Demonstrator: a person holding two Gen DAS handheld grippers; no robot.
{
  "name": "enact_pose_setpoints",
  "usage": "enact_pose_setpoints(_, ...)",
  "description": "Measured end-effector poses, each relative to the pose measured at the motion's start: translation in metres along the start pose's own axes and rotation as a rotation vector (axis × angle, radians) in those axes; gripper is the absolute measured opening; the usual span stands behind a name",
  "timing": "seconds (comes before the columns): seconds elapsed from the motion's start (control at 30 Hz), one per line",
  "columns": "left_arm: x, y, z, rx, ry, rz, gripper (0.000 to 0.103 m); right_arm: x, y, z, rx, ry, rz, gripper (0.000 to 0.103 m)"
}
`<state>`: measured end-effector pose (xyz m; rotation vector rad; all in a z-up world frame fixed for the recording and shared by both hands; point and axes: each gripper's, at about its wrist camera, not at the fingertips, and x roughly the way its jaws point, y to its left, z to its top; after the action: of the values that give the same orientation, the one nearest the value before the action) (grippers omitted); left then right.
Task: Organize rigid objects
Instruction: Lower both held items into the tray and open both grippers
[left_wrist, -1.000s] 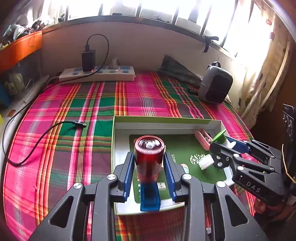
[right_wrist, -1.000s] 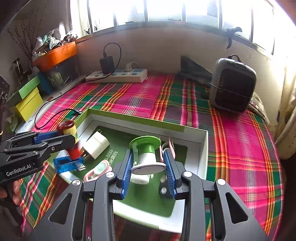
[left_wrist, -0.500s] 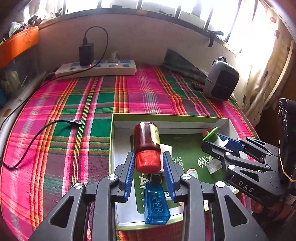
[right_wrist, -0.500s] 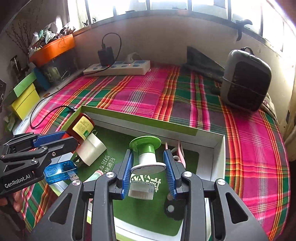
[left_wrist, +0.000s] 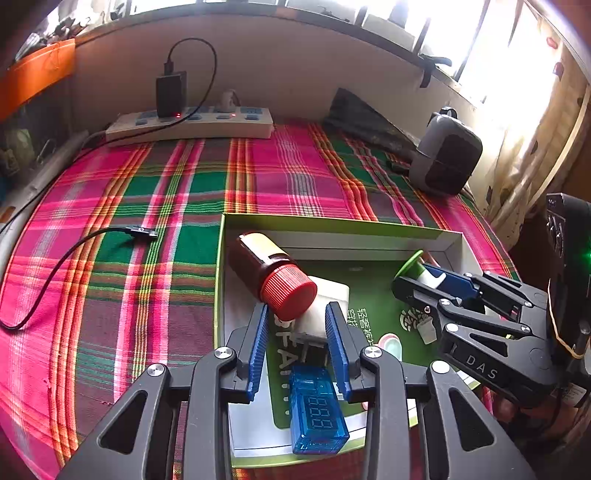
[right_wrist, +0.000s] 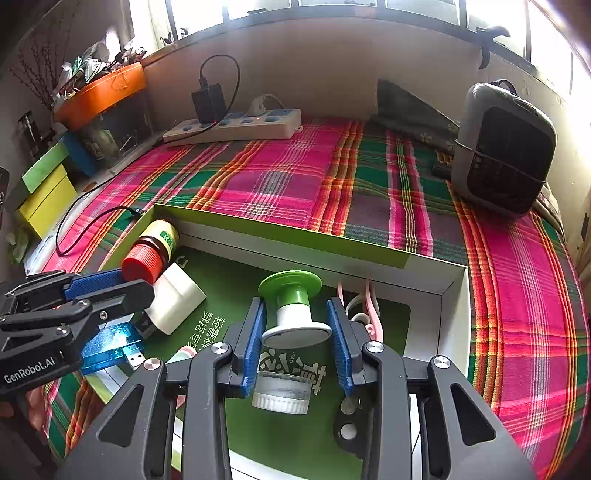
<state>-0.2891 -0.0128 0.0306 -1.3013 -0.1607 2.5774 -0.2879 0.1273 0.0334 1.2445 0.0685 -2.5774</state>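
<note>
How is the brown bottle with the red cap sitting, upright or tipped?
Tipped. The brown bottle with the red ribbed cap lies on its side in the green-rimmed box, cap propped on the white plug adapter.

Both wrist views look down closely, sharing the box (left_wrist: 332, 229).

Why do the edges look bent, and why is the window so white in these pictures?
Left wrist view: the fisheye lens bows the pink and green plaid cloth and darkens the corners; the bright window is blown out to white at upper right. Right wrist view: same curving, glare at the upper right edge, yet the green and white spool looks sharp.
</note>
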Motion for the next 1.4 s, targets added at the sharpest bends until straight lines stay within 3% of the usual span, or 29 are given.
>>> enact_pose_setpoints(0.17, 0.001, -0.001, -0.001, -0.001, 0.003, -0.005, 0.035, 0.0, 0.0, 0.0, 0.01, -0.005, 0.007, 0.036)
enact_pose_setpoints(0.33, 0.001, -0.001, -0.001, -0.003, 0.003, -0.006, 0.04, -0.002, -0.001, -0.001, 0.028, -0.008, 0.009, 0.048)
enact_pose_setpoints(1.03, -0.008, -0.003, -0.01, 0.008, 0.0, 0.021, 0.044, -0.015, 0.002, -0.005, 0.035, -0.029, -0.012, 0.049)
enact_pose_setpoints(1.4, -0.034, -0.009, -0.023, 0.038, -0.05, 0.058, 0.048, -0.036, 0.003, -0.014, 0.043, -0.055, -0.017, 0.049)
